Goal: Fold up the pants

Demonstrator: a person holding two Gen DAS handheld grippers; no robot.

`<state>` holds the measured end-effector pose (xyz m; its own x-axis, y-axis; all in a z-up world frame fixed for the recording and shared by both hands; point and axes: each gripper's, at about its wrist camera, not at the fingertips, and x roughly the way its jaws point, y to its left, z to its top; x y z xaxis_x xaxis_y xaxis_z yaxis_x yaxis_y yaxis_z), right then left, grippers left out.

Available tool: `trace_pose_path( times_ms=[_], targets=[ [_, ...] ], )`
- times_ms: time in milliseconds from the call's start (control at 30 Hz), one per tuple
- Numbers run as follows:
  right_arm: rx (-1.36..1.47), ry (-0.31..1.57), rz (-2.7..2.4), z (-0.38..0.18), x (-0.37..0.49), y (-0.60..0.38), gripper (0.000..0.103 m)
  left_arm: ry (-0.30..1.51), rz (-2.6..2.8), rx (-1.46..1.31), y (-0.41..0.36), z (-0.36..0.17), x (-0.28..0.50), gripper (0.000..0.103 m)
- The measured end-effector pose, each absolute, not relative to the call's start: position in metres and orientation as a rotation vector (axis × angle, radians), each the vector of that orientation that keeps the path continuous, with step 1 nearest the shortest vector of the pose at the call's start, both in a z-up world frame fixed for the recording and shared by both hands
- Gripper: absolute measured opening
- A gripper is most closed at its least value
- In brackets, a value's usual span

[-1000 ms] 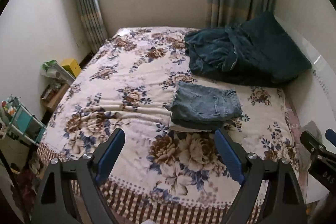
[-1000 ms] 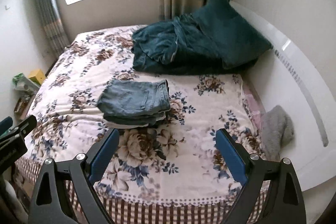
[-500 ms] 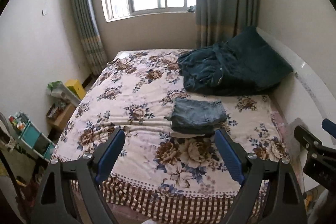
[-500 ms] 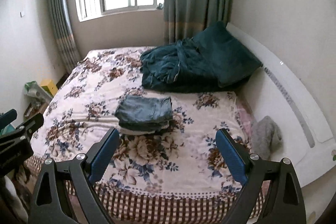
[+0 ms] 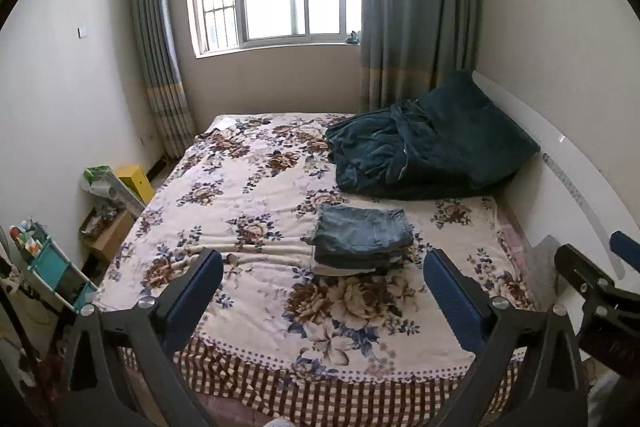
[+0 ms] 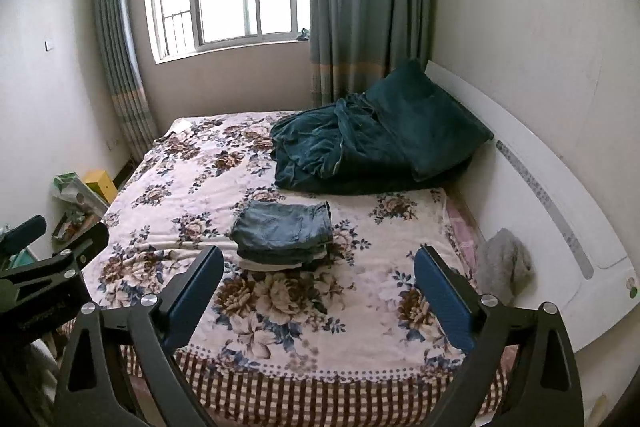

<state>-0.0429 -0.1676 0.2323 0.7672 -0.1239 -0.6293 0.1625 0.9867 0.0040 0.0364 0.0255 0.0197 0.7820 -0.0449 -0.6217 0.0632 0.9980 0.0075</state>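
Observation:
Folded blue jeans [image 5: 362,233] lie on top of a small stack of folded clothes in the middle of the flowered bed [image 5: 248,211]; the stack also shows in the right wrist view [image 6: 284,231]. My left gripper [image 5: 323,287] is open and empty, held back from the foot of the bed, well short of the stack. My right gripper [image 6: 319,283] is open and empty too, at a similar distance. Each gripper shows at the edge of the other's view.
A dark teal quilt and pillow [image 5: 428,151] lie at the head of the bed by the white headboard [image 6: 532,187]. A grey cloth [image 6: 504,265] lies at the bed's right side. Boxes and a small shelf [image 5: 52,267] stand on the floor at the left. The window wall is behind.
Both grippers have drawn back and up from the bed. The folded stack looks smaller and farther, and more of the window and walls shows. Both stay open.

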Motion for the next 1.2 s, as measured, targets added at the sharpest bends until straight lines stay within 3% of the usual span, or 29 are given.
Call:
trace_pose_path(
  times_ms=[600, 1200],
  targets=[
    [0.085, 0.73, -0.226, 0.175, 0.062, -0.195, 0.098, 0.775, -0.019, 0.059, 0.007, -0.03, 0.102, 0.102],
    [0.073, 0.755, -0.218, 0.144, 0.096, -0.204, 0.098, 0.782, -0.004, 0.08, -0.006, -0.03, 0.125, 0.102]
  ],
)
